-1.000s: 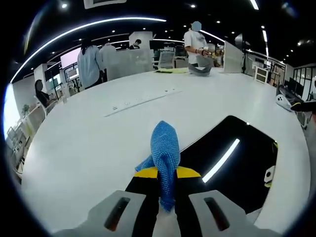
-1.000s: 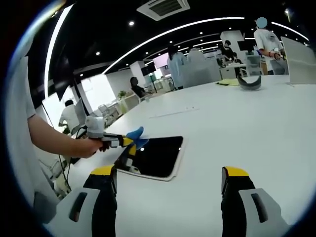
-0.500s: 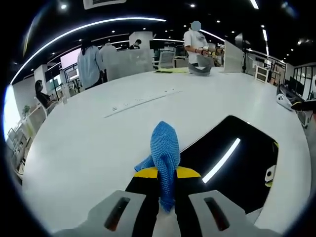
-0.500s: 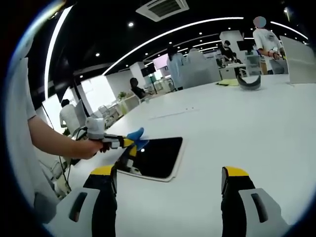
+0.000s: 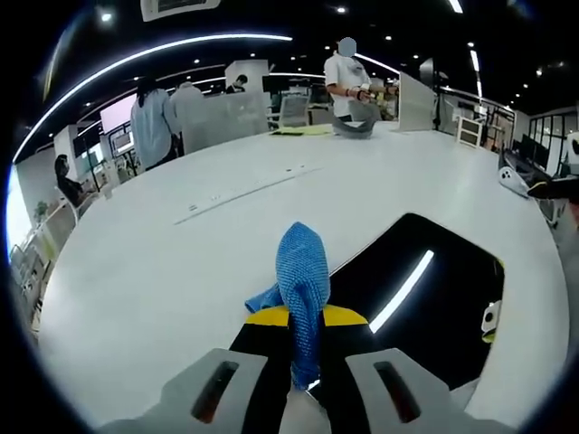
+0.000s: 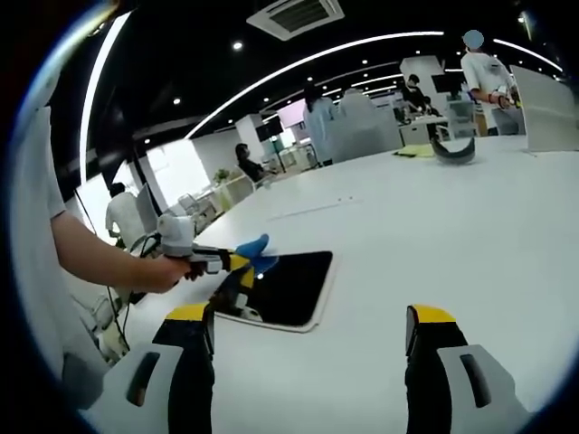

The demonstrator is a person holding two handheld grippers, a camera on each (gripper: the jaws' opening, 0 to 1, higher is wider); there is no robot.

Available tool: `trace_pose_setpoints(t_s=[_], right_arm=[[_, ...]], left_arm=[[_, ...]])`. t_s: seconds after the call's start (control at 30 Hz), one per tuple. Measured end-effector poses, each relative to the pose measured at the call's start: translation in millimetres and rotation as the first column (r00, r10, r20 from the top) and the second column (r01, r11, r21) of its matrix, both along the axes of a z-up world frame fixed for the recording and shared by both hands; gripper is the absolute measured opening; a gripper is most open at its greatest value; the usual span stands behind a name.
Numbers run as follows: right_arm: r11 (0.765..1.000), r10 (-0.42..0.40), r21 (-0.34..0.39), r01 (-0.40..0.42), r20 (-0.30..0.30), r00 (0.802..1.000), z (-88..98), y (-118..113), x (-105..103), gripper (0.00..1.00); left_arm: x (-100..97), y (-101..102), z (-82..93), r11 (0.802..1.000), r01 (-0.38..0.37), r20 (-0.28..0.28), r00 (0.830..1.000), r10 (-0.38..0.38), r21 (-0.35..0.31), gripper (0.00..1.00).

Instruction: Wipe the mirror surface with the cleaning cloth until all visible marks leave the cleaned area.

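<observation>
- Left gripper (image 5: 303, 312): jaws clamped on blue cleaning cloth (image 5: 301, 271), held over mirror's near edge.
- Mirror (image 6: 288, 287): lies flat on white table (image 6: 434, 226).
- Right gripper (image 6: 312, 339): jaws wide, holding nothing.

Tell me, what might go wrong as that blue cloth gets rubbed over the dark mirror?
The blue cloth is pinched in a narrow bunch by the left gripper, so the hard jaw tips could touch the mirror and scratch it or leave streaks. The mirror lies loose on the smooth white table, and the right gripper hangs open and apart from it, so a firm stroke might slide it.
</observation>
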State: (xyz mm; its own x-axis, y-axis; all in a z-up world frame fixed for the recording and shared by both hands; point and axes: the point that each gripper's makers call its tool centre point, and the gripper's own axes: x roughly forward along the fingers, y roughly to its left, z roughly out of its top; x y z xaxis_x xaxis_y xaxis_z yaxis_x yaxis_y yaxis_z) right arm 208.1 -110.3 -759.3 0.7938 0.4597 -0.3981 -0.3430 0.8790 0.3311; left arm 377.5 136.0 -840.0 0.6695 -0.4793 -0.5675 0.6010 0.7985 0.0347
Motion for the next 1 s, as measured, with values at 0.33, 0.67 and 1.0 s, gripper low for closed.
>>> trace_pose_setpoints(t_s=[0.33,0.67,1.0], right_arm=[[1.000,-0.004,0.001,0.004,-0.003,1.000,-1.5,-0.9,-1.0,0.87],[1.000,0.000,0.006,0.000,-0.007,1.000,-2.8,0.1,-2.2,0.86],[1.000,-0.006,0.008,0.006,0.000,1.000,-0.1,-1.0,-1.5,0.86]], left_arm=[[-0.6,-6.3,0.3,1.000,0.011,-0.003,1.000,-0.011,-0.003,0.07],[-1.0,-12.1,-0.1,1.000,0.022,-0.002,1.000,-0.022,0.000,0.07],[-4.1,-24.3,0.0,0.999,0.045,-0.002,0.999,-0.045,-0.002,0.07]])
